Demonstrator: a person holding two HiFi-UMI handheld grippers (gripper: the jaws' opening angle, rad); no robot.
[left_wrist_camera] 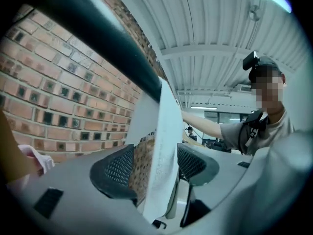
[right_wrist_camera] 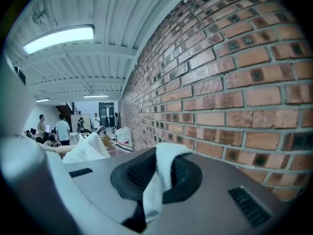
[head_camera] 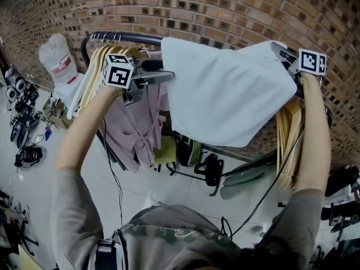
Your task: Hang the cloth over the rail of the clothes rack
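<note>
Two grippers: left gripper (head_camera: 166,76) at the upper left-centre of the head view, right gripper (head_camera: 283,54) at the upper right, one at each end of the cloth.
Cloth: white cloth (head_camera: 225,91), spread wide across the upper middle of the frame, between the two tools.
Long axis: runs left to right across the frame, along the rail (head_camera: 126,36).
Facing: upper edge lies up at rail height; the free lower edge hangs toward the floor and dips to a blunt point at lower centre.
On the rail: in the left gripper view the cloth drops straight from the dark tube.
Left tool: jaws stand well apart; the cloth's edge stands upright between them, with brick showing between it and one pad, so it is not pinched.
Right tool: jaws nearly together, clamped on a corner of the cloth that folds over the pads.
Rack load: wooden hangers (head_camera: 101,61) and a pink garment (head_camera: 132,125) at the left end.
Surface: pale glossy tiled floor (head_camera: 152,190), with cables lying on it.
Room: brick wall (head_camera: 225,10) behind the rack; white bag (head_camera: 56,61) at upper left; ribbed ceiling with a lit strip light (right_wrist_camera: 58,38).
</note>
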